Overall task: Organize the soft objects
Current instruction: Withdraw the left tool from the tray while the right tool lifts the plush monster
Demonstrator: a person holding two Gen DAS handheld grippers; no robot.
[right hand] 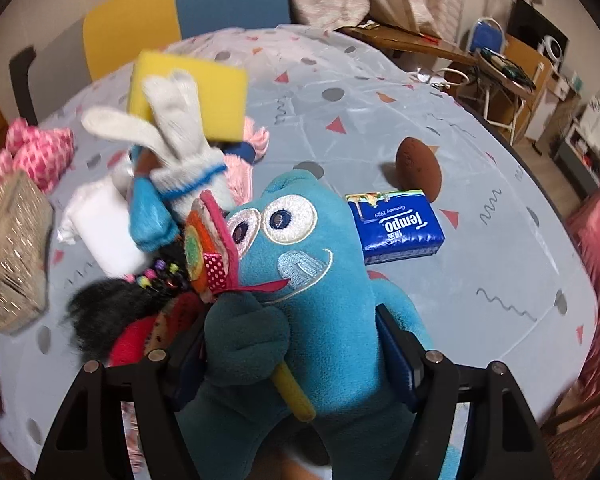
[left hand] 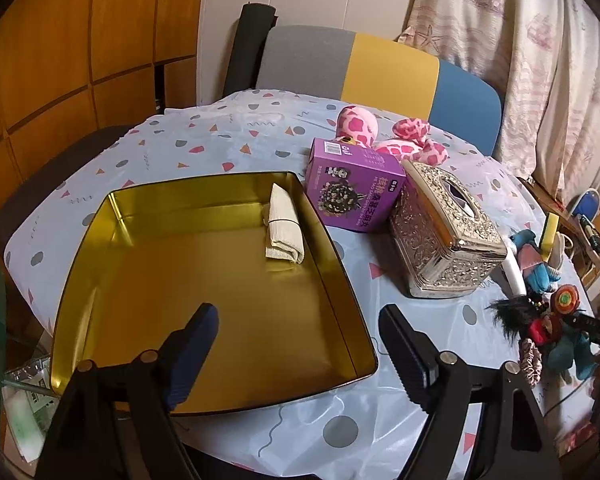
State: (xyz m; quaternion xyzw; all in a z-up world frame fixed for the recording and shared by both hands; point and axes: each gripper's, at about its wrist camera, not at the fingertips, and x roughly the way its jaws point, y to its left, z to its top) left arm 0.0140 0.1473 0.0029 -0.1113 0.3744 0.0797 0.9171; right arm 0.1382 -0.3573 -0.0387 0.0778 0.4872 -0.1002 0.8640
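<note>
My left gripper point(left hand: 300, 336) is open and empty above the near edge of a gold tin box point(left hand: 100, 264). A folded beige cloth point(left hand: 284, 228) lies in the box's far right corner. My right gripper point(right hand: 296, 352) is shut on a teal plush monster point(right hand: 300, 264) that holds a lollipop toy point(right hand: 208, 248); the plush also shows at the right edge of the left wrist view point(left hand: 568, 348). A pink spotted plush point(left hand: 380, 132) lies at the table's far side. A pile with a white glove point(right hand: 180, 136), a yellow sponge point(right hand: 204, 84) and black fur point(right hand: 104, 316) lies left of the teal plush.
A purple carton point(left hand: 352, 188) and a silver tissue box point(left hand: 440, 240) stand right of the tin. A blue tissue pack point(right hand: 396, 228) and a brown egg-shaped object point(right hand: 418, 166) lie on the patterned tablecloth point(right hand: 440, 120). A grey, yellow and blue chair point(left hand: 380, 68) stands behind the table.
</note>
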